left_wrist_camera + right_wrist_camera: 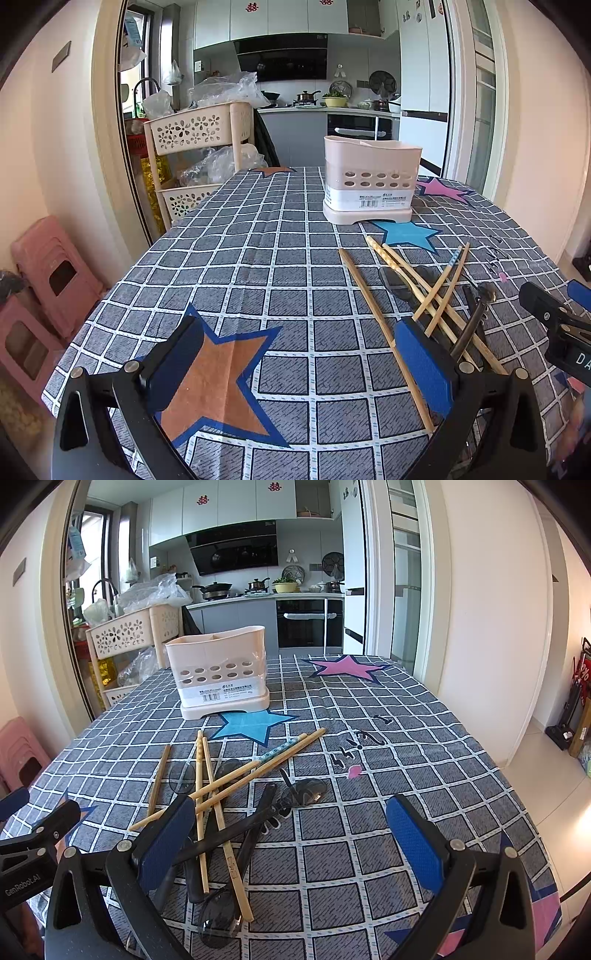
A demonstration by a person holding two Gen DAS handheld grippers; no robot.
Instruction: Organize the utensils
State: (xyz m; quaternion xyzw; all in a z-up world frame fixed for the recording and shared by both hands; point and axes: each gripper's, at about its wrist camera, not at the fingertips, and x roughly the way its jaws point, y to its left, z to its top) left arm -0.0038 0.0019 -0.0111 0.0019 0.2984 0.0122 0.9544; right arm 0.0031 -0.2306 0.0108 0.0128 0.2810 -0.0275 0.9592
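A beige utensil holder [371,181] stands upright and empty-looking at the far side of the checked tablecloth; it also shows in the right wrist view [221,672]. A loose pile of bamboo chopsticks [417,291] and dark spoons [397,282] lies in front of it; the right wrist view shows the chopsticks [218,797] crossing over the spoons [303,792]. My left gripper [299,365] is open and empty, low over the cloth left of the pile. My right gripper [291,845] is open and empty, its left finger over the pile's near end.
The table [406,738] has a grey checked cloth with coloured stars. A beige storage trolley [199,133] stands past the far left corner. Pink stools [44,273] are stacked on the floor at the left. The kitchen lies behind.
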